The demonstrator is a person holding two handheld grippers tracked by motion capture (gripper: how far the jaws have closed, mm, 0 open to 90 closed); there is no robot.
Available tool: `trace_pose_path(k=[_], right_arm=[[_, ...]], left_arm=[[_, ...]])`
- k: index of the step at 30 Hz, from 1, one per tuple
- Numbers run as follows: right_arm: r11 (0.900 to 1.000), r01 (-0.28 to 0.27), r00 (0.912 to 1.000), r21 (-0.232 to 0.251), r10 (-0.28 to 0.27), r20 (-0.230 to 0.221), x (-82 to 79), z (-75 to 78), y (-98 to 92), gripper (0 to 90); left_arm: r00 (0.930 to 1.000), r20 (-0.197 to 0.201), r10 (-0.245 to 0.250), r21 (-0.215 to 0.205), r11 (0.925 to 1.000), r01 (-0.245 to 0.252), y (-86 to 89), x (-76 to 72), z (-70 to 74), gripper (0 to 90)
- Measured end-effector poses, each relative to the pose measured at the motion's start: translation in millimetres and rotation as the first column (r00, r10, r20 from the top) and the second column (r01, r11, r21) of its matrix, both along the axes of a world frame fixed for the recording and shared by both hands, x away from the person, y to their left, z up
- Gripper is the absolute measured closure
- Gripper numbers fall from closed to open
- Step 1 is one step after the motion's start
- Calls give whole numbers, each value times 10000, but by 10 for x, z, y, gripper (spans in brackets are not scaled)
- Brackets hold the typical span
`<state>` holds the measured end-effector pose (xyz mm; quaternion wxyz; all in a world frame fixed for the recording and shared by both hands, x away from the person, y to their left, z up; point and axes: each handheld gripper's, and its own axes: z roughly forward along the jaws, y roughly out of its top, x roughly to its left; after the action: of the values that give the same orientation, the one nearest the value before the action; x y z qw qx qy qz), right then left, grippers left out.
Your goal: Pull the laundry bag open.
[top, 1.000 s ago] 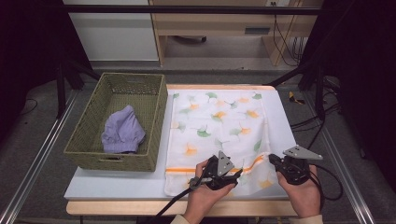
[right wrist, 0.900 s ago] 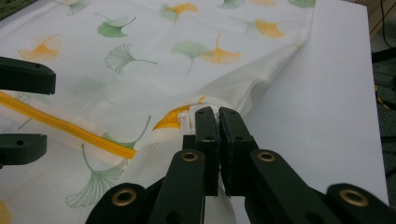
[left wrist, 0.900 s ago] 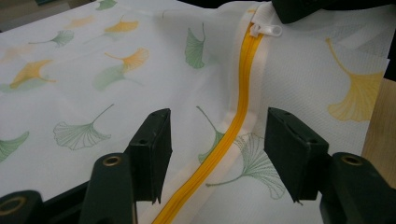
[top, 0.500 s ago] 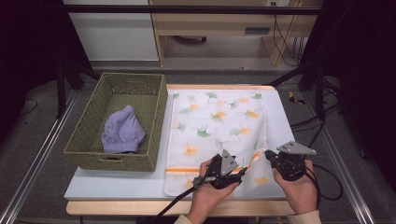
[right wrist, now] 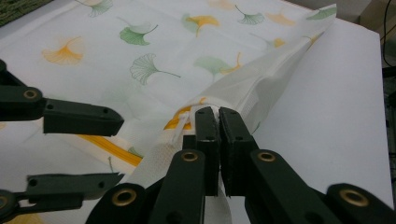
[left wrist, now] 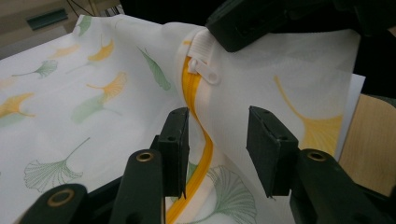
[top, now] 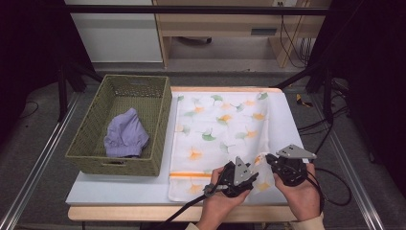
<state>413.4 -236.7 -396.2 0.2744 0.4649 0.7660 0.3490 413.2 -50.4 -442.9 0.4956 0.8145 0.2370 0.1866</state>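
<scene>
Pinching the near right corner of the leaf-printed fabric bag point(top: 218, 129), the right gripper point(right wrist: 218, 116) has its jaws closed tight on the cloth right at the end of the yellow zipper point(left wrist: 196, 112), lifting that corner into a small peak above the worktop point(top: 292, 120). The left gripper point(left wrist: 218, 140) sits just beside it toward the near edge, its jaws at a middling gap and just now closing, straddling the zipper band with the cloth between them; the pads do not yet press on it. The white zipper pull point(left wrist: 205, 72) lies just beyond the left jaws, close under the right gripper's tip. The bag lies flat over the middle of the worktop, its far edge almost at the far edge, its near edge close to the near edge, and its left side running just beside the woven basket point(top: 158, 124). The basket stands along the left edge of the worktop and holds a crumpled lilac cloth point(top: 125, 136). Bare worktop remains as a strip along the right edge, from the far right corner down to the right hand, and a narrower strip along the near edge in front of the basket. Both hands come in over the near edge, close together, with cables trailing back off the worktop.
</scene>
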Motion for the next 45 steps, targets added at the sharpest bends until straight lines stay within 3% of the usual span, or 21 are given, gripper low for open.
trace_pose_path(k=[8, 24, 45], right_arm=[[10000, 99, 10000, 13, -99, -10, -9, -9, 28, 875], [9998, -9, 10000, 199, 10, -58, -17, -32, 85, 875], [9999, -18, 9998, 104, 20, -200, -32, -53, 88, 875]], left_arm=[[9999, -63, 153, -491, 9987, -155, -88, 89, 28, 670], [9990, -108, 438, -47, 9990, -438, -192, 185, -71, 661], [9989, -119, 459, 27, 9989, -459, -178, 184, -111, 829]])
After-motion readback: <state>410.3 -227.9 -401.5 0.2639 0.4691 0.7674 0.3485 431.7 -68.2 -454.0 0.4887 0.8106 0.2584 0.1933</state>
